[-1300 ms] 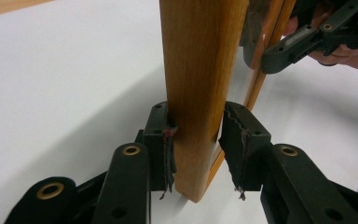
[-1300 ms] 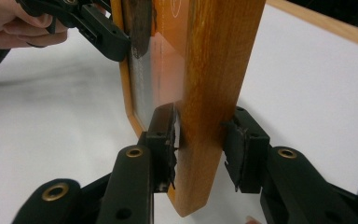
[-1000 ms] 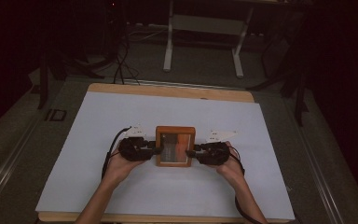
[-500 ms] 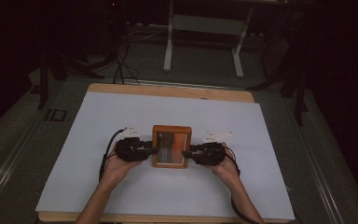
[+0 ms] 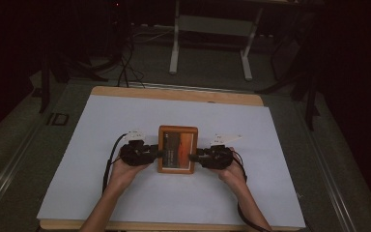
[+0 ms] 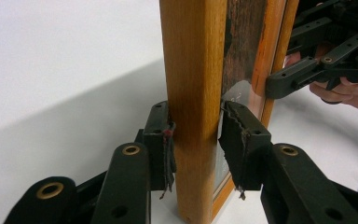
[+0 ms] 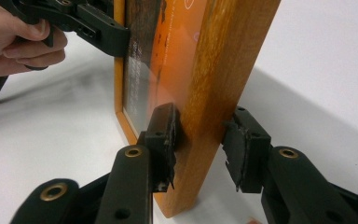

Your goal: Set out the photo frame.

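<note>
The orange-brown wooden picture frame (image 5: 177,149), at the white desk (image 5: 101,121) centre, is clamped by the left tool (image 5: 155,154) at nine o'clock and the right tool (image 5: 193,157) at three o'clock; uneven pressure could let it slip.

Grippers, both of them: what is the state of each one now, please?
Left gripper: closed on the left side rail of the wooden picture frame.
Right gripper: closed on the frame's right side rail.
</note>
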`<state>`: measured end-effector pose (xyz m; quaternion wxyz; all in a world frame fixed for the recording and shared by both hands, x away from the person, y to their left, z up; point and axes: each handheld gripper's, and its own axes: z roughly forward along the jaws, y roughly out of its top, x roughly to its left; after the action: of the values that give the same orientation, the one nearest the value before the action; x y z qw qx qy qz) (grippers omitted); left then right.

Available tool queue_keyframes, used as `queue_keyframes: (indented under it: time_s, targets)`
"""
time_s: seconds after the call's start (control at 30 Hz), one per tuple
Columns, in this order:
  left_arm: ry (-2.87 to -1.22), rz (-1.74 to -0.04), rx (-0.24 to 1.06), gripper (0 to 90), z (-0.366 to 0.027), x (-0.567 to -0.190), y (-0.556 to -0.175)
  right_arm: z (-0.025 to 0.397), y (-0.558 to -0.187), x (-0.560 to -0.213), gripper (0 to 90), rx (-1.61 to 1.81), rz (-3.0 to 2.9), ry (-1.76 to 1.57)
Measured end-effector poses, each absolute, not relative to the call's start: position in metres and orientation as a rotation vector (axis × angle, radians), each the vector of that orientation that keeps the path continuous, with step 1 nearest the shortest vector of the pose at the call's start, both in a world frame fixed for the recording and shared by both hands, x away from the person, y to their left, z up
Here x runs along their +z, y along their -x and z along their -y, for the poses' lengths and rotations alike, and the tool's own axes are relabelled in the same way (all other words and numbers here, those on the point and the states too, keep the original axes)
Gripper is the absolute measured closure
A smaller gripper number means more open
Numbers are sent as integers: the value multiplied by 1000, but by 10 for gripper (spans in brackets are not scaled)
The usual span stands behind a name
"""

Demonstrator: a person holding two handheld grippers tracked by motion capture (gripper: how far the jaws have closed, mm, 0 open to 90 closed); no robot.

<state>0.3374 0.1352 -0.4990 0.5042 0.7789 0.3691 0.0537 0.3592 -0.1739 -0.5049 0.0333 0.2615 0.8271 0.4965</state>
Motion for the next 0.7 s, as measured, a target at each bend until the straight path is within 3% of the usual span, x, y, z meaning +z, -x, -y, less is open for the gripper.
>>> queue_keyframes:
  time_s: [0.37,0.4,0.53,0.6,0.7]
  targets:
    - [-1924,-901,127,623,-133,-502,-337,173,-359,-505,642,1532,-2537,-808]
    - [-1924,-901,121,564,-133,-503,-337,173,-359,-504,633,1519,-2538,-804]
    - [-1908,-916,114,476,-134,-504,-338,173,-359,-504,562,1515,-2535,-803]
    - [-1888,-923,108,458,-138,-504,-337,175,-359,-504,490,1524,-2537,-815]
    - [-1864,-937,108,441,-145,-504,-336,178,-360,-503,451,1533,-2533,-825]
